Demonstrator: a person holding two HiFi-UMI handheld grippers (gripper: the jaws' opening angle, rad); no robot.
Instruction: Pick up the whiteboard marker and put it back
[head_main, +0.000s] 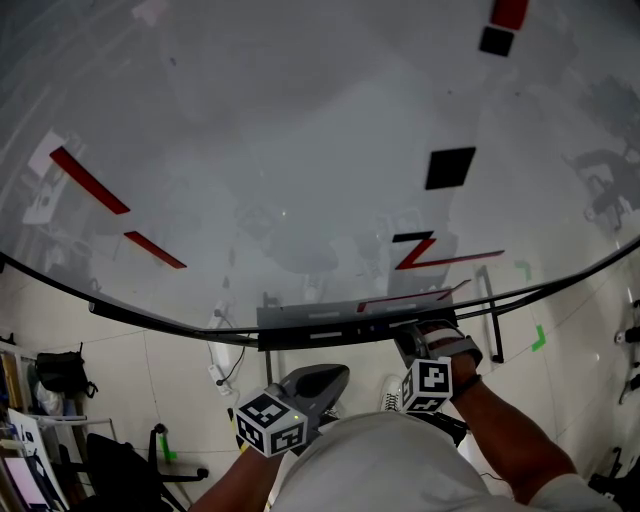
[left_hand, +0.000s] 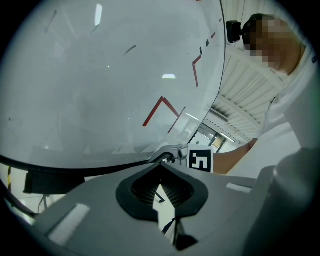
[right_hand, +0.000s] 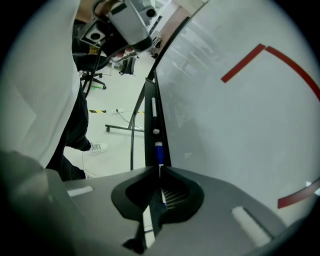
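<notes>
The right gripper (right_hand: 159, 167), matte grey plastic with ribbed black pads, is clenched on the slim white whiteboard marker with a blue band (right_hand: 158, 150). The marker's blue end pokes out just past the closed tips. The marker lies lengthwise along the narrow dark tray (right_hand: 149, 125) that runs under the bottom edge of the glossy white whiteboard (right_hand: 240, 130). A second pale cylindrical marker (right_hand: 154, 112) lies farther along the same tray.

From the head view this gripper (head_main: 412, 338) meets the tray (head_main: 310, 318) near the middle of the board's lower edge. The left gripper (head_main: 338, 374) hangs just below the tray. In its own view its jaws are pressed together with nothing between them (left_hand: 161, 162). Straight red strokes and black squares mark the whiteboard's smooth surface (head_main: 300, 150).
</notes>
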